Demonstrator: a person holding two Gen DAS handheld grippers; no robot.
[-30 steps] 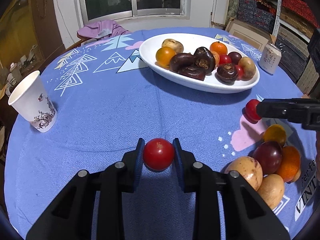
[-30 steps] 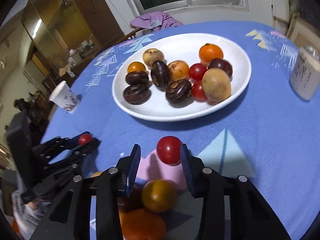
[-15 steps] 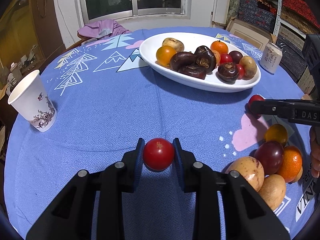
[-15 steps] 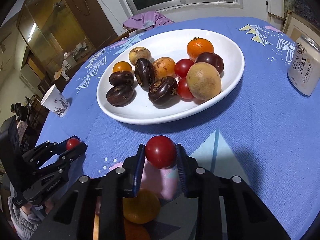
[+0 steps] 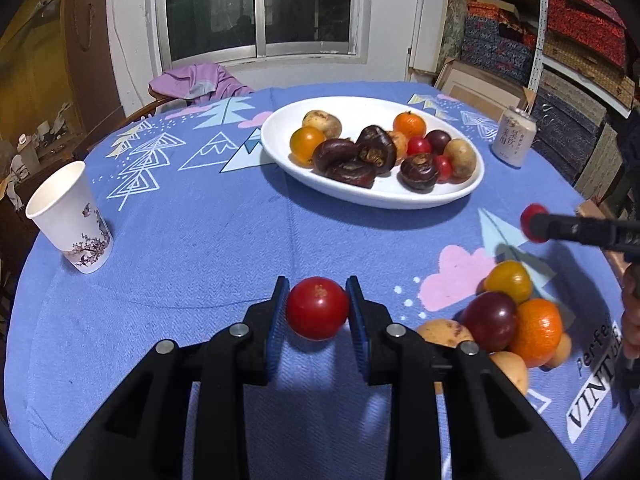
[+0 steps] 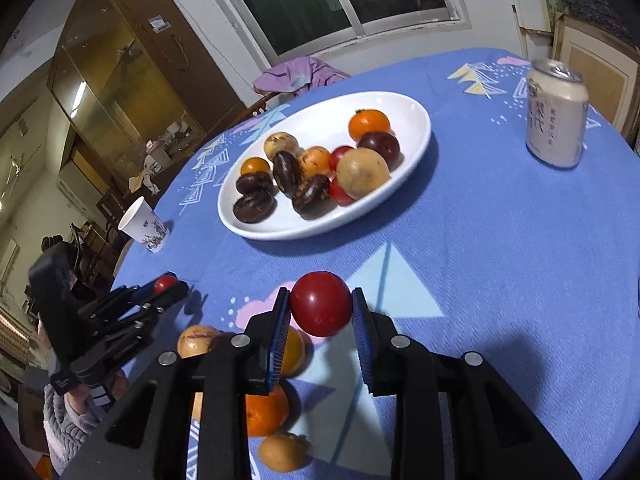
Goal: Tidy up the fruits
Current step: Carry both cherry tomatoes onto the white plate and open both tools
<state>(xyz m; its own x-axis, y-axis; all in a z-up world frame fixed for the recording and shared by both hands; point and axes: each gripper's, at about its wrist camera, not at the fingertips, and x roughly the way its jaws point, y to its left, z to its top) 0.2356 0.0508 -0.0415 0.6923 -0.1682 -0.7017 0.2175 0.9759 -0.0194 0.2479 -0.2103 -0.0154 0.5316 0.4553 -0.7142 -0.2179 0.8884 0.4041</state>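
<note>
Right claw nearer plate, angled down, clamping tomato

Far wall: white, dark sliding window. Left: glass-fronted wooden cabinet. Right: shelves of patterned boxes. Chair with purple garment.

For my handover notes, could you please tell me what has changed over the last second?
The right tongs closed on a red tomato beside the loose fruit pile and carried it toward the white plate. The left tongs stayed shut on their own tomato; plate, paper cup and can are unchanged.
</note>
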